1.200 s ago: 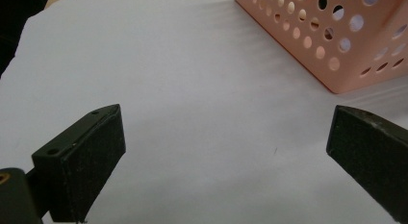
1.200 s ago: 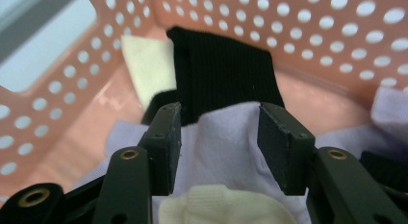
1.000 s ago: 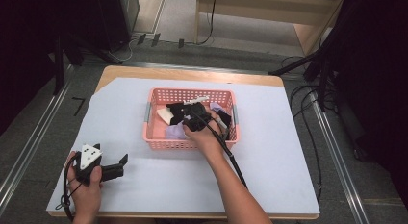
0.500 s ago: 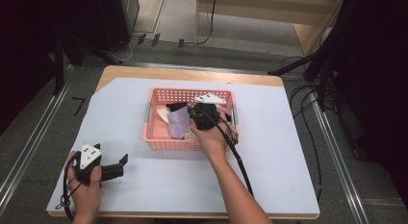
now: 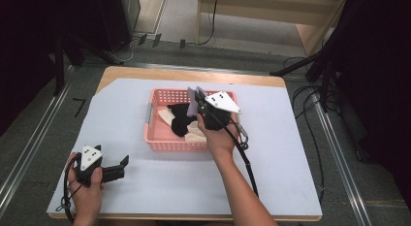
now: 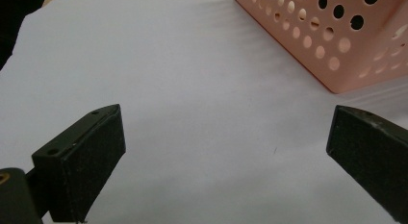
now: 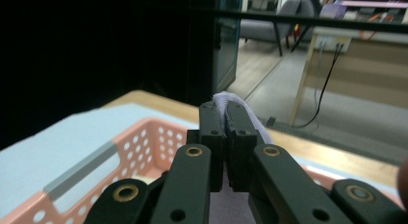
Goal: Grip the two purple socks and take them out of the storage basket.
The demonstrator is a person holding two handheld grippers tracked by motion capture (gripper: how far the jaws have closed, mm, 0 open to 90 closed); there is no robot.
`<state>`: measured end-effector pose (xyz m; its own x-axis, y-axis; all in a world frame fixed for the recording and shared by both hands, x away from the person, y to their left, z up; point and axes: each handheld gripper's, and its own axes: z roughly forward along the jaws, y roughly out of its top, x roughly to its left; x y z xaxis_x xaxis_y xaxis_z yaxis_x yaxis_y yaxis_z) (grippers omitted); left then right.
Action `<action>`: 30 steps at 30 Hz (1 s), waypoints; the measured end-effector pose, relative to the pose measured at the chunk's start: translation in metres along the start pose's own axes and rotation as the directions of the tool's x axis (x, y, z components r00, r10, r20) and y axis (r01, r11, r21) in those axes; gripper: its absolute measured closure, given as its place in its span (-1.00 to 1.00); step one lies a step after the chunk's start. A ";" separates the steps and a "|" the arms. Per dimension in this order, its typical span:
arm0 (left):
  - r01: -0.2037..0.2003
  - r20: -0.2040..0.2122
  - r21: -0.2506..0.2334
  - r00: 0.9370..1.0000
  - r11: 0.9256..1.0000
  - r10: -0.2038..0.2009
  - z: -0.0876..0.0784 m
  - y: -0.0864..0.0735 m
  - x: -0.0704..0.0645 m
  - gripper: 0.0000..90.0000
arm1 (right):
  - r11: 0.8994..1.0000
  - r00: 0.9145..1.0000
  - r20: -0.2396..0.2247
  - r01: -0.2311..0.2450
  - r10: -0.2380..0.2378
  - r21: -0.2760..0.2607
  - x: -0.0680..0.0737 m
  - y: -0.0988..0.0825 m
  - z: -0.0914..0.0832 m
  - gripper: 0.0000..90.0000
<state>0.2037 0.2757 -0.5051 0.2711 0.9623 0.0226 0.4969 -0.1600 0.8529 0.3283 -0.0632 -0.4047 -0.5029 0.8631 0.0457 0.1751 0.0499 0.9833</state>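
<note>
Since a second ago, lifted up out of the pink perforated plastic basket (image 5: 160,138): right gripper (image 5: 198,102), clamped on a pale lilac cloth (image 5: 192,101). Left gripper view: left gripper (image 6: 226,156) spread wide, empty, over white table cover (image 6: 192,89). Right gripper view: jaws pinching lilac cloth above the basket.

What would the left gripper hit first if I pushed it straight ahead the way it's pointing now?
Probably nothing soon: the left gripper, jaws wide open, points across the bare white table cover. The pink basket sits off to one side of that line, though depth is hard to judge.
</note>
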 end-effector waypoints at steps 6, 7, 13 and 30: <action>0.006 0.000 -0.004 1.000 1.000 -0.006 0.000 0.000 0.000 -0.99 | 0.997 0.999 0.036 0.016 -0.013 -0.076 -0.010 0.005 -0.009 0.96; 0.007 0.000 -0.005 1.000 1.000 -0.007 0.000 0.000 0.000 -0.99 | 0.996 0.999 0.044 0.027 -0.023 -0.088 -0.013 0.006 -0.011 0.96; 0.008 -0.003 -0.005 1.000 1.000 -0.008 0.000 0.000 -0.001 -0.99 | 0.983 0.997 0.069 0.041 -0.029 -0.177 -0.028 0.013 -0.023 0.96; 0.004 -0.005 -0.004 1.000 1.000 -0.004 0.000 0.000 -0.001 -0.99 | 0.964 0.971 0.238 0.054 0.010 -0.261 -0.081 0.020 -0.060 0.96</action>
<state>0.2037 0.2751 -0.5055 0.2652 0.9639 0.0222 0.4947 -0.1558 0.8550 0.3217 -0.1625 -0.3783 -0.2854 0.9583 0.0126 -0.0795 -0.0367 0.9962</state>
